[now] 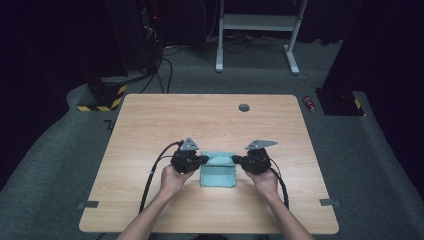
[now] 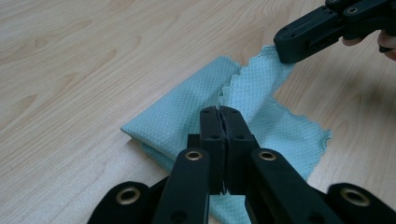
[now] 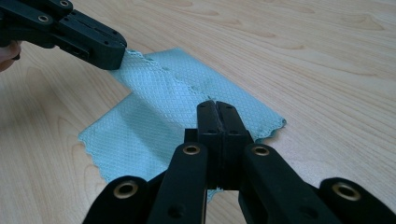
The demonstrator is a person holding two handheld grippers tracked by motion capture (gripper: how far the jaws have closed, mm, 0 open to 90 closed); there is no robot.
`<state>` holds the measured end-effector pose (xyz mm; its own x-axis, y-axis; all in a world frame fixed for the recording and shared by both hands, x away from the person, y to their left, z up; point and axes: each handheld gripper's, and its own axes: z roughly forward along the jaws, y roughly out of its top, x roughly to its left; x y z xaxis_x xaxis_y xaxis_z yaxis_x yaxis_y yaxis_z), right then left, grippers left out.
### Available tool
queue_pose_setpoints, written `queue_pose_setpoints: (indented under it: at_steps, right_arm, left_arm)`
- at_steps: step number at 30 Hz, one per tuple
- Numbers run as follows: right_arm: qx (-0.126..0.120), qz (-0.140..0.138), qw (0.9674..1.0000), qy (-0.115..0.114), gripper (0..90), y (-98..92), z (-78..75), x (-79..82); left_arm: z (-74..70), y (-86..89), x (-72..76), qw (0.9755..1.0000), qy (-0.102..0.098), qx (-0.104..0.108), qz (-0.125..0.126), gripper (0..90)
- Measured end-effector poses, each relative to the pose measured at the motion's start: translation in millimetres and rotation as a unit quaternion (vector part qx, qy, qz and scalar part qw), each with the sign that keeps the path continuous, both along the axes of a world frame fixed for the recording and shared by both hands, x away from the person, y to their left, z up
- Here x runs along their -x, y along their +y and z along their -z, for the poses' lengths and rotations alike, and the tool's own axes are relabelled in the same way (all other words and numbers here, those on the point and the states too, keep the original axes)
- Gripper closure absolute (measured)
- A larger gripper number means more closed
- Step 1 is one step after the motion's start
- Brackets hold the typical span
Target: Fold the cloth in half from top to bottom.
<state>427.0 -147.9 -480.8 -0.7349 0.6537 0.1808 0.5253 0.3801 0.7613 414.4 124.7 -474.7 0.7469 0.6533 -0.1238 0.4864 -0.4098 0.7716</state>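
1. At the near middle of the tabletop (image 1: 150, 125) lies a teal cloth (image 1: 218, 169), partly folded, with one gripper at each of its far corners.

2. The left gripper (image 1: 204, 159) has its jaws pressed together on the cloth's far left corner; the left gripper view shows the scalloped edge pinched between them.

3. The right gripper (image 1: 235, 159) is likewise closed tight on the far right corner, with fabric caught between its jaws in the right gripper view.

4. Risk one, as I read it: each hold is only on a thin edge. A sharp tug, or the two hands pulling apart unevenly, could slip a corner free and drop the fold.

5. Risk two: lift one side higher than the other and the layer would skew, so the edges land out of line.

6. Risk three: the doubled part underneath could drag along the wood if the top layer is pulled low and flat, bunching the whole cloth.

7. Pose: both forearms come in from the near edge, angled slightly inward, hands wrapped round the gripper bodies, both tools low over the wood and pointing toward each other across the cloth.
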Motion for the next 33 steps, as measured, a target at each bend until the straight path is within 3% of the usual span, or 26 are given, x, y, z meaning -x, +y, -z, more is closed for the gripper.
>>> queue_pose_setpoints:
  at_steps: [11, 23, 33]
  right_arm:
    - [0.004, -0.008, 1.0, -0.005, 89.9, 2.3, 1.4, 5.3]
    - [0.006, -0.011, 0.9999, -0.003, 89.9, -0.9, 7.2, 13.4]
    - [0.012, -0.016, 0.9998, 0.001, 89.9, 0.8, 11.5, 18.3]
  left_arm:
    - [4.6, 2.7, 5.3, 1.0, 0.008, 0.003, -0.001, 88.6]
    - [8.7, -2.1, 12.9, 0.9998, 0.01, -0.014, 0.011, 88.5]
    - [14.4, -1.3, 14.7, 0.9997, 0.013, -0.021, 0.006, 88.2]
